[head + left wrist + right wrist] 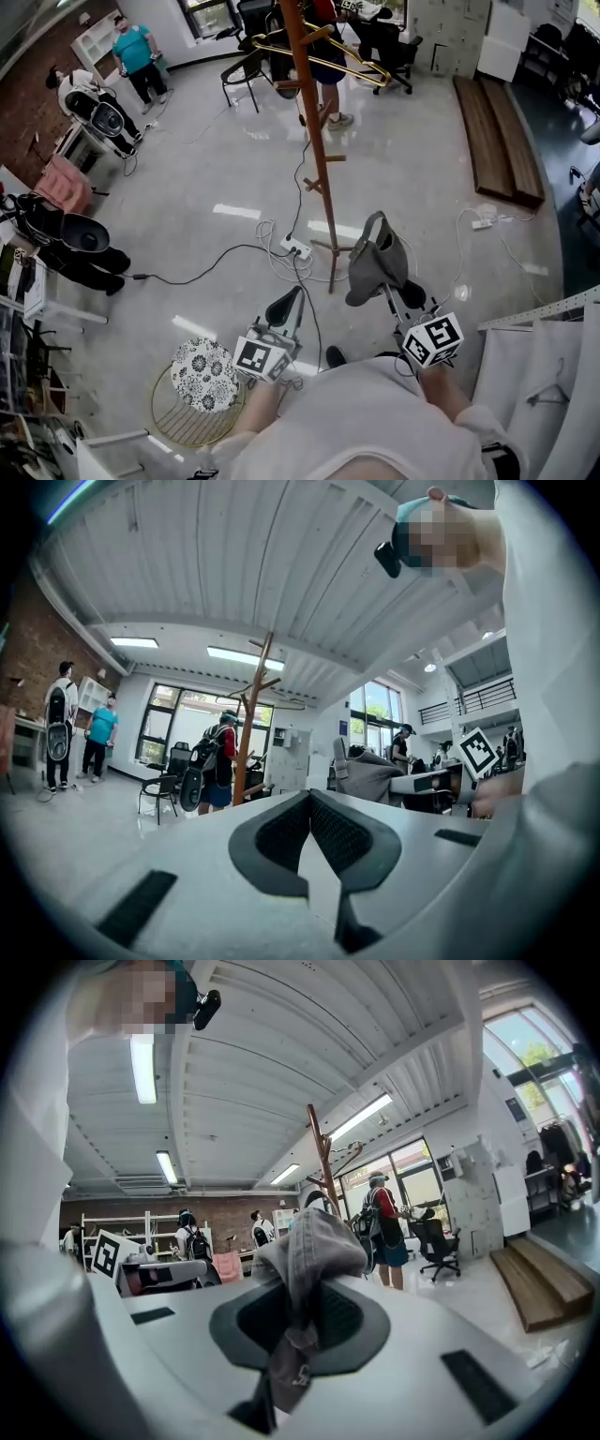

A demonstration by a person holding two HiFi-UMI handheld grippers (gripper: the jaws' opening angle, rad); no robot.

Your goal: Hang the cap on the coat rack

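1. Here the right gripper (298,1321) has its jaws narrowed on a fold of the grey cap (305,1241), probably so the crown hangs free for a peg.
2. The cap is near the wooden coat rack (314,141), not yet on it.
3. The left gripper (307,841) is closed and empty, kept low, seemingly spare.

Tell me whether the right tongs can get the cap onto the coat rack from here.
Probably, with a step forward: the right tongs grip the cap, and nothing stands between it and the coat rack just ahead.
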